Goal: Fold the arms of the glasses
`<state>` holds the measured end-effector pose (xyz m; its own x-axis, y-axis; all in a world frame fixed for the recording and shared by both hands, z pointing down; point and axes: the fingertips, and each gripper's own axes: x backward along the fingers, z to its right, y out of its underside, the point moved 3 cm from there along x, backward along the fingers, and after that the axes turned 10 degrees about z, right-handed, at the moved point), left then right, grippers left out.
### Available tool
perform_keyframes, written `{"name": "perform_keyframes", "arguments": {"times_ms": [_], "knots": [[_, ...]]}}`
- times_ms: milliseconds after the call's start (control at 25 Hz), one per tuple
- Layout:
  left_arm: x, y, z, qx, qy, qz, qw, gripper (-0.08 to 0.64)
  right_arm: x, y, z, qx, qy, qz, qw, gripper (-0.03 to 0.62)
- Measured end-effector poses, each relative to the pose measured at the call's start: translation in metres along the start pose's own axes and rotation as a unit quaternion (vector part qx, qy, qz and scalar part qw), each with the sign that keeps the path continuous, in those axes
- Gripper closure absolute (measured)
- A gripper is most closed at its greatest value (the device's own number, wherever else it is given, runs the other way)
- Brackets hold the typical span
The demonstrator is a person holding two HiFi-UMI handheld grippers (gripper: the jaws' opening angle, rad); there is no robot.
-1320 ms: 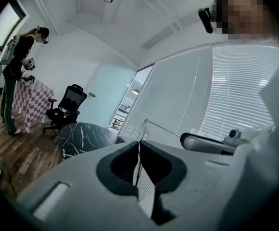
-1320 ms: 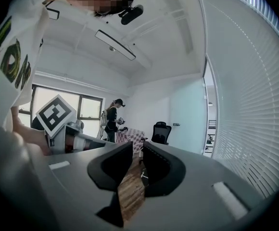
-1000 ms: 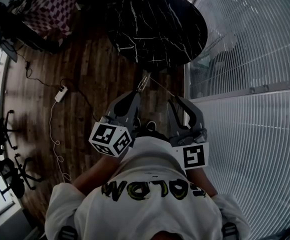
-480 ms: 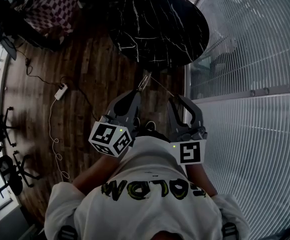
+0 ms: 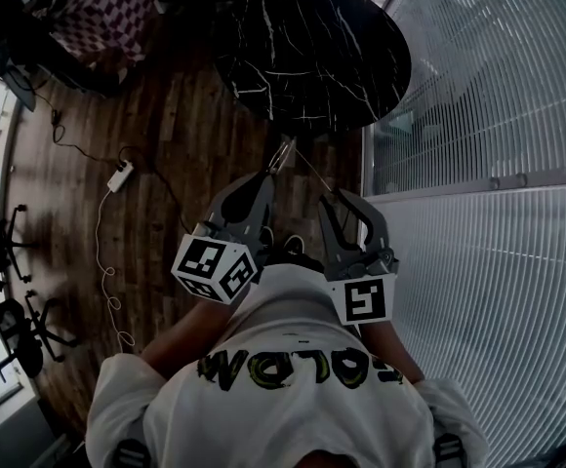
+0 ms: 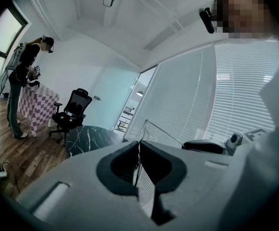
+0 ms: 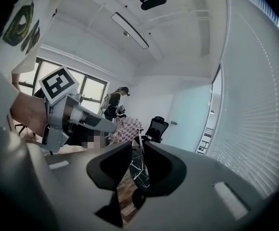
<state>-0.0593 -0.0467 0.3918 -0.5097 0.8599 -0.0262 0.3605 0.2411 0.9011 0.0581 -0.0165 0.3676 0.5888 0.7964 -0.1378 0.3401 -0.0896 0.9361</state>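
Thin wire-framed glasses (image 5: pixel 283 154) hang in the air above the wooden floor, in front of my chest. My left gripper (image 5: pixel 266 178) is shut on the frame, and the wire shows pinched between its jaws (image 6: pixel 138 150). One arm of the glasses (image 6: pixel 164 131) runs out to the right toward my right gripper (image 5: pixel 334 201). In the right gripper view the end of that arm (image 7: pixel 138 146) sits in a narrow gap between the jaws, with daylight on both sides of it. The left gripper (image 7: pixel 98 124) shows there, close by on the left.
A round black marble table (image 5: pixel 307 52) stands just ahead. Slatted blinds (image 5: pixel 488 115) fill the right side. A power strip with a cable (image 5: pixel 119 178) lies on the floor at the left, with office chairs (image 5: pixel 10 310) beyond. Another person (image 6: pixel 26 76) stands at a checkered table (image 5: pixel 98 8).
My right gripper has shifted a little left and down and rolled slightly; its marker cube sits closer to my chest's middle. The left gripper and the glasses have stayed put.
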Motion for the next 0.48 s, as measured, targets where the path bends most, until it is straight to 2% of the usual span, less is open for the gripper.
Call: {"name": "perform_keyframes", "arguments": {"times_ms": [480], "knots": [[0.0, 0.003, 0.003, 0.008, 0.004, -0.003, 1.0, 0.545, 0.001, 0.006, -0.017, 0.005, -0.023, -0.007, 1.0, 0.508]]}}
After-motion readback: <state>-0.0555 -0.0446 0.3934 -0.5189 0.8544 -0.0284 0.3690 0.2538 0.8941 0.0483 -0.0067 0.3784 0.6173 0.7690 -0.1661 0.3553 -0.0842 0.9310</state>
